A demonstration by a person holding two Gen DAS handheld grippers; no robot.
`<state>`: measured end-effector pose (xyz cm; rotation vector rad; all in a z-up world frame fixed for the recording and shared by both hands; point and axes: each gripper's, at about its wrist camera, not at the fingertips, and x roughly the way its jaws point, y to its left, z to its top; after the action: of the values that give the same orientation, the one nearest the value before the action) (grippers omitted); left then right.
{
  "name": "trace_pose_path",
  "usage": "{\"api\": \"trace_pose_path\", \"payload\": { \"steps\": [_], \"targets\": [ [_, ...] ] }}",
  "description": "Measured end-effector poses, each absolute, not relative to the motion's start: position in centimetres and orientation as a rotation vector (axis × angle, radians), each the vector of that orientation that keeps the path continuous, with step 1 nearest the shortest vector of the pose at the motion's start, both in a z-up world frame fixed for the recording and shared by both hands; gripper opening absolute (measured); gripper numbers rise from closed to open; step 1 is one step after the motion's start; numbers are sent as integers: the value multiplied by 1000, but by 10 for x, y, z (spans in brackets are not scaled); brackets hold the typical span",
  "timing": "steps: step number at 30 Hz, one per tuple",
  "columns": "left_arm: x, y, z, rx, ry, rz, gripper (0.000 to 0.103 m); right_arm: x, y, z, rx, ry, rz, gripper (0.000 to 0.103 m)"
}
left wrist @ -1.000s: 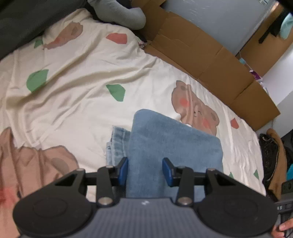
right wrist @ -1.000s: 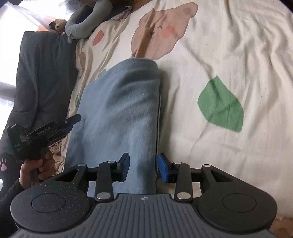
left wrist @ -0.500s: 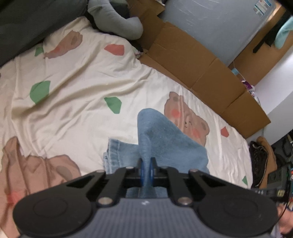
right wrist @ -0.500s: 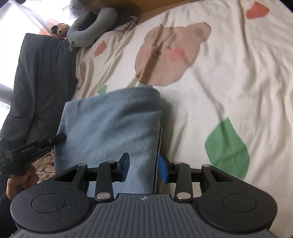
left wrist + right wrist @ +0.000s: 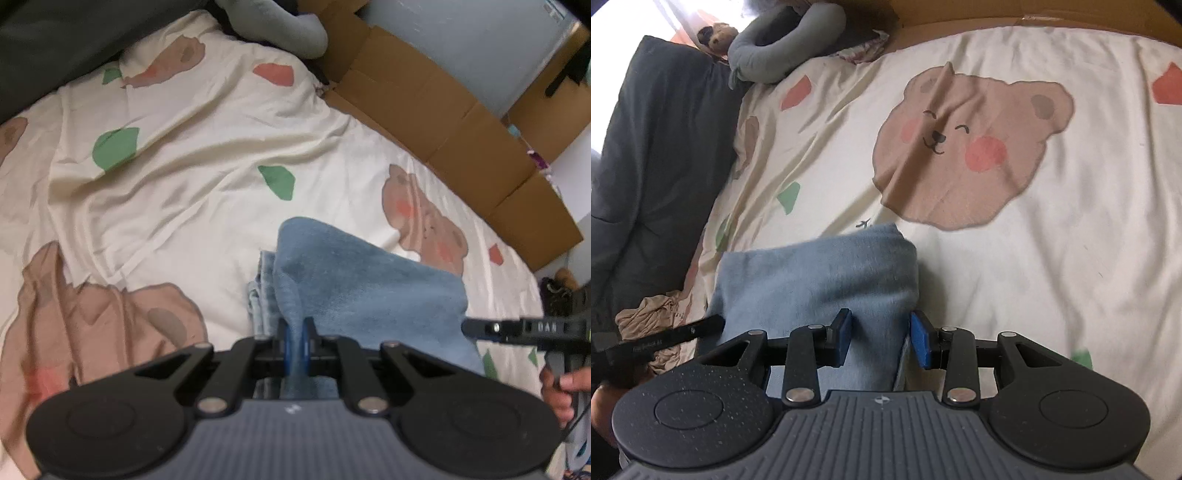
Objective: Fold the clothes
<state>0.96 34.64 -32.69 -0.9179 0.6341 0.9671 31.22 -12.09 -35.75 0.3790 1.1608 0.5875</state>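
Folded light-blue jeans (image 5: 369, 288) lie on a cream bed sheet (image 5: 184, 184) printed with bears and leaves. My left gripper (image 5: 295, 339) is shut on the jeans' near edge, and the cloth rises in a ridge between its blue pads. In the right wrist view the jeans (image 5: 820, 273) bunch up between the pads of my right gripper (image 5: 881, 332), which presses on the thick fold. Each gripper shows in the other's view: the right gripper (image 5: 476, 328) at the jeans' right edge, the left gripper (image 5: 713, 325) at their left edge.
Flattened cardboard (image 5: 443, 110) lines the bed's far side. A grey curved pillow (image 5: 783, 48) and a dark blanket (image 5: 653, 147) lie at the head. Crumpled beige cloth (image 5: 653, 314) sits left of the jeans. A person's hand (image 5: 561, 387) holds the right gripper.
The left gripper's jaws closed on the jeans' edge and pulled the cloth up into a ridge. The right gripper swung across the bed and the jeans now look shorter and bunched.
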Motion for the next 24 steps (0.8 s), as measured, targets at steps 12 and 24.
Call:
{"api": "trace_pose_path", "payload": {
  "steps": [12, 24],
  "targets": [
    [9, 349, -329, -905, 663, 943, 13, 341, -114, -373, 446, 1181, 492, 37],
    [-13, 330, -328, -962, 703, 871, 50, 291, -148, -379, 601, 1261, 593, 46]
  ]
}}
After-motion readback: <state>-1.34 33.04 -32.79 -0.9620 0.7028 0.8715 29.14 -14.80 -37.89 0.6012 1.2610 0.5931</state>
